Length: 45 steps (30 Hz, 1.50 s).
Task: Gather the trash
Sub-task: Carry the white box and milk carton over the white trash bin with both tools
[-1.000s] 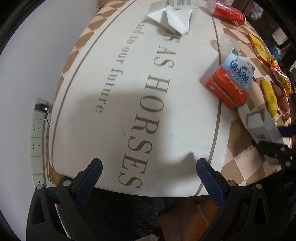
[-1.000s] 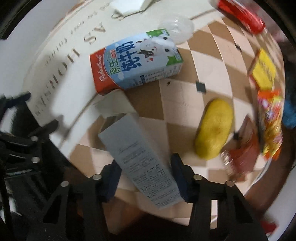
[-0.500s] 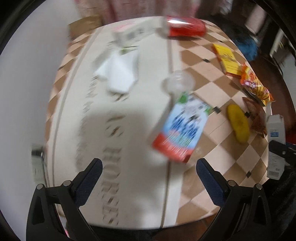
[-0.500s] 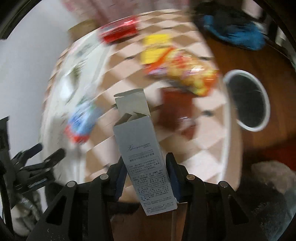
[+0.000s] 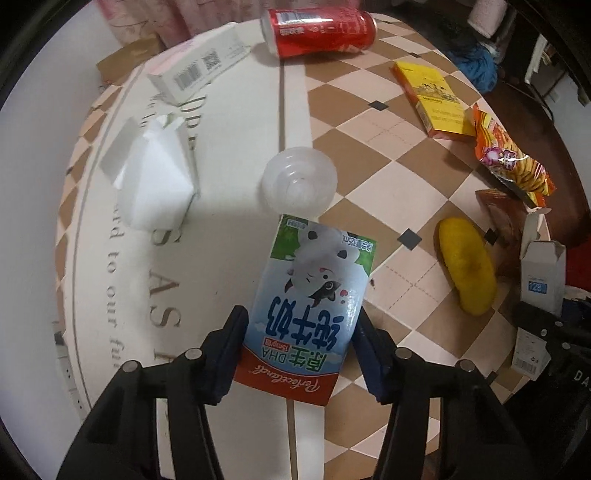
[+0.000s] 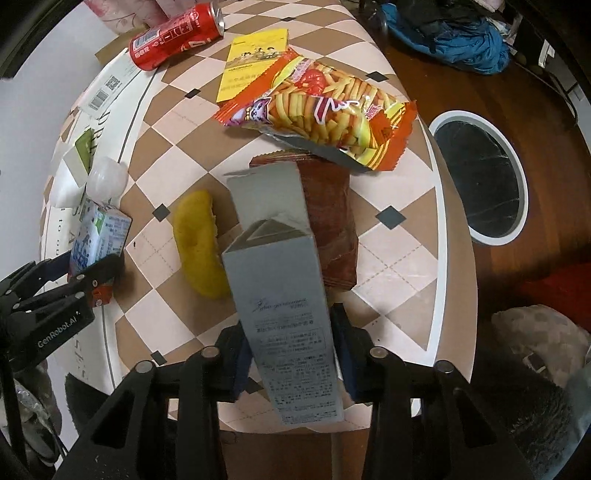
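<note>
Dim indoor light, soft shadows — sharp centre, fisheye-bent, dark-vignetted edges.

We seem to be in a home living space: a tablecloth (image 5: 229,266) with checks and printed lettering covers the table, a bin (image 6: 480,236) stands on the wooden floor (image 6: 436,77), and blue clothing (image 6: 454,33) lies heaped beside it.

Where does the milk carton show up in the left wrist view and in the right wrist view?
Left wrist: the milk carton fills lower centre, clamped in the left tongs.
Right wrist: the same carton sits at the far left edge, held by those tongs.
Shared landmark: the yellow sponge lies just right of the carton in both.
</note>
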Motion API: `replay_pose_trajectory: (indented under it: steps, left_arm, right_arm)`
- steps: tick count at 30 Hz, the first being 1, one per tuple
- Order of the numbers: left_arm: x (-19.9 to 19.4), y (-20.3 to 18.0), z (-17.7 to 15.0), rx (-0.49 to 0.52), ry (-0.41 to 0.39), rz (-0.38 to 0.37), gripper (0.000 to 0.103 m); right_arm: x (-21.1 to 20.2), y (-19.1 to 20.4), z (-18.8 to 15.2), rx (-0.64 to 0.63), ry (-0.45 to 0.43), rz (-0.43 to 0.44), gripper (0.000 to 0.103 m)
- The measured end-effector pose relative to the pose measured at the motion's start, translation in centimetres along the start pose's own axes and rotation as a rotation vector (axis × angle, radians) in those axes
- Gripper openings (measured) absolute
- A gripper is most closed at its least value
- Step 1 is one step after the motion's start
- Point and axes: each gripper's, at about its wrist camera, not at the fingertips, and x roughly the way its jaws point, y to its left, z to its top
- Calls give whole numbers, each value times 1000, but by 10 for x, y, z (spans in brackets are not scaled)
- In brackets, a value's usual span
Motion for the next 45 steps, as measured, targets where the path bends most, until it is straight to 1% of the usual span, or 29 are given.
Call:
replay_pose_trajectory:
  steps: [2, 5, 8, 11, 13, 16, 18, 21, 23, 25, 28, 31, 32, 33, 34, 35, 36, 38, 39, 41, 42, 45]
  left_arm:
    - [-10, 0, -17, -25, -18, 25, 51]
    - [-29, 2, -34, -79, -60, 58, 50]
    - [-54, -3, -46, -121, -118, 85, 50]
    - [-85, -6, -52, -154, -184, 100, 50]
    - [-108, -14, -51, -164, -240, 107, 50]
    - [-139, -30, -44, -161, -313, 92, 50]
    - [-155, -42, -30, -145, -349, 71, 49]
    - [-176, -76, -5, -104, -397, 11, 49]
    - [-184, -102, 11, -68, -413, -29, 49]
    - [-186, -127, 27, -38, -415, -73, 49]
    - [-174, -169, 58, -2, -383, -154, 49]
    - [-144, -209, 91, 4, -300, -255, 49]
    - [-132, -221, 101, 5, -269, -283, 49]
    - [-112, -238, 114, 3, -223, -318, 49]
    - [-100, -250, 124, 4, -204, -361, 49]
    - [-88, -263, 133, 4, -173, -379, 49]
    - [-69, -279, 146, 7, -125, -404, 49]
    - [-41, -301, 163, 5, -61, -431, 49]
    - [-30, -312, 170, 7, -36, -442, 49]
    - [-10, -330, 182, 16, 25, -472, 50]
    - [4, -339, 190, 9, 57, -483, 50]
    - [29, -354, 205, 4, 106, -485, 51]
  right_arm:
    - [4, 8, 2, -8, -8, 4, 40]
    - [-3, 9, -5, -7, -30, 28, 39]
    - [-6, 20, -4, -6, -51, 63, 39]
    - [-23, 20, -10, -5, -97, 99, 39]
    - [-38, 17, -13, -6, -132, 117, 39]
    - [-63, 7, -16, 6, -185, 151, 39]
    - [-84, -5, -16, 24, -226, 175, 39]
    - [-113, -30, -13, 61, -287, 205, 39]
    - [-130, -49, -10, 88, -324, 215, 39]
    - [-147, -77, -4, 124, -362, 222, 39]
    - [-159, -121, 7, 179, -388, 210, 39]
    - [-153, -169, 22, 238, -387, 165, 39]
    - [-144, -186, 29, 259, -375, 153, 39]
    - [-132, -207, 37, 291, -356, 140, 39]
    - [-122, -222, 43, 308, -341, 131, 39]
    - [-110, -238, 50, 324, -316, 117, 39]
    - [-91, -259, 59, 357, -284, 110, 39]
    - [-65, -286, 70, 396, -234, 112, 39]
    - [-47, -304, 77, 421, -209, 110, 39]
    - [-21, -328, 89, 449, -168, 111, 39]
    - [-9, -336, 94, 458, -156, 108, 39]
    - [20, -354, 110, 480, -125, 102, 39]
